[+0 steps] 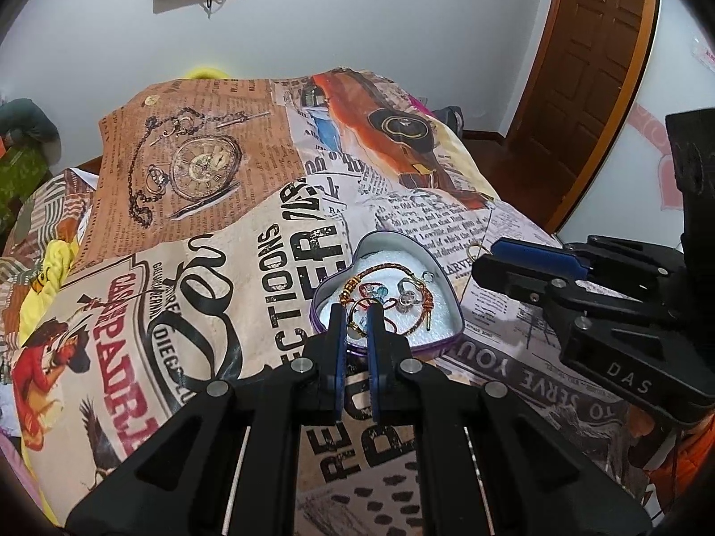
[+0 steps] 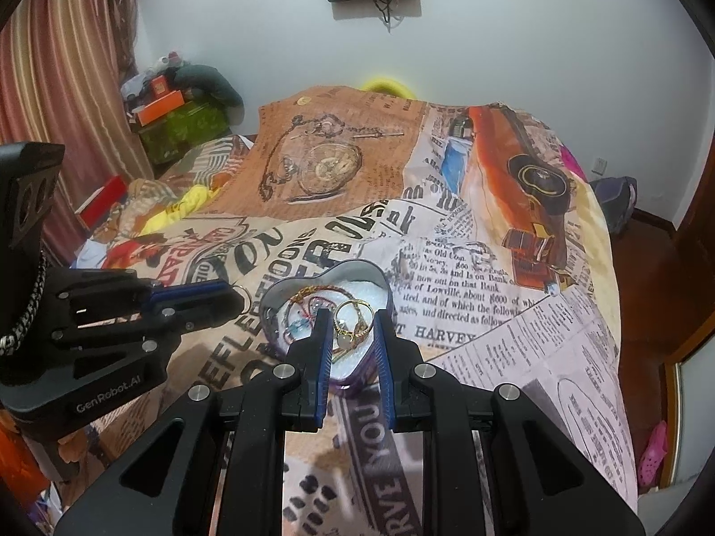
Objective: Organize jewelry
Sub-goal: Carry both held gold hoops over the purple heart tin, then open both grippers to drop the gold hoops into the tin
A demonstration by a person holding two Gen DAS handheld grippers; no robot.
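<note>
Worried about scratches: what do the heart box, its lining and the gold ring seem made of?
Heart box: probably thin metal tin, smooth grey sheen inside, purple outside. Lining: likely white foam, matte and grainy. Ring: gold-coloured metal, shiny; real gold or plating can't be told.

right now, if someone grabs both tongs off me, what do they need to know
Left tongs: nearly shut, with a gold hoop at the tips; grip unclear.
Right tongs: set wider, with a second gold hoop between them; cannot tell if it is held.
The heart-shaped tin sits open on the printed bedspread, holding a braided bracelet and beaded pieces.
Done: several pieces are in the tin.
Left: settle both hoops inside. No lid in view.
</note>
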